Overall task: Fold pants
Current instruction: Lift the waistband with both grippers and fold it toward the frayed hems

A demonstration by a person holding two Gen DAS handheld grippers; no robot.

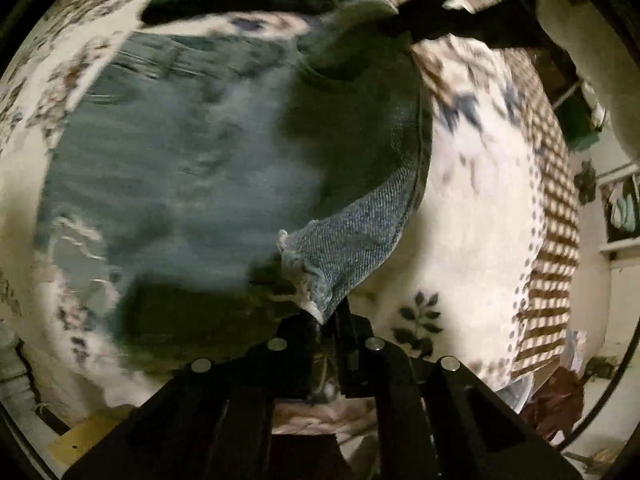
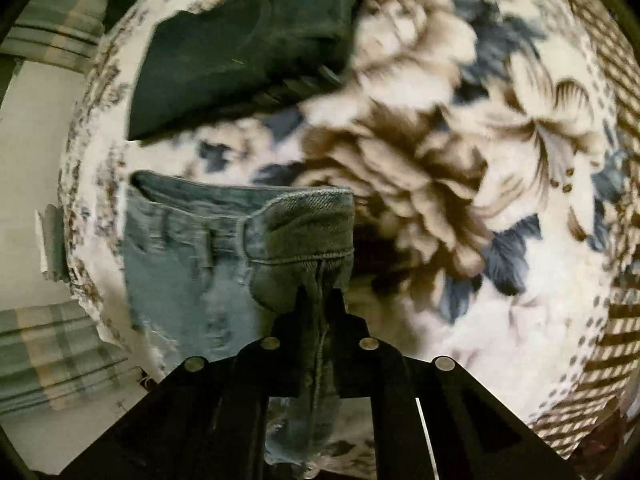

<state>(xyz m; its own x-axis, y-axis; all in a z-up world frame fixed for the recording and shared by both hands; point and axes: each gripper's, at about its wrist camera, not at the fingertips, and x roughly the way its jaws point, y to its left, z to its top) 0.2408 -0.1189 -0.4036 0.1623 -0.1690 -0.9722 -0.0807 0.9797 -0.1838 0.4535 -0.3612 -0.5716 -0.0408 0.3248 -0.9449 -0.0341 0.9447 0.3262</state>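
Jeans [image 1: 168,168]: light blue denim, worn and frayed, spread across a floral blanket [image 1: 472,184] on a bed; much of the cloth blurred in both views.

Left gripper [image 1: 326,320]: jaws closed tight on a frayed hem corner of the jeans; the corner is lifted off the blanket and rises as a taut strip toward the upper right, the rest of the leg lying flat beyond it.

Right gripper [image 2: 320,300]: jaws pinched shut on the waistband end of the jeans [image 2: 224,248], at the fly seam; the waistband with its belt loops curls over just ahead of the fingers, the denim hanging down between them.

Dark folded garment [image 2: 244,56]: lying on the blanket beyond the jeans, apart from them; also seen at the top of the left view.

Blanket: cream with brown and blue flowers, checked border at the right edge [image 2: 616,320].

Plaid cloth [image 2: 52,356]: off the bed's left side, lower down.
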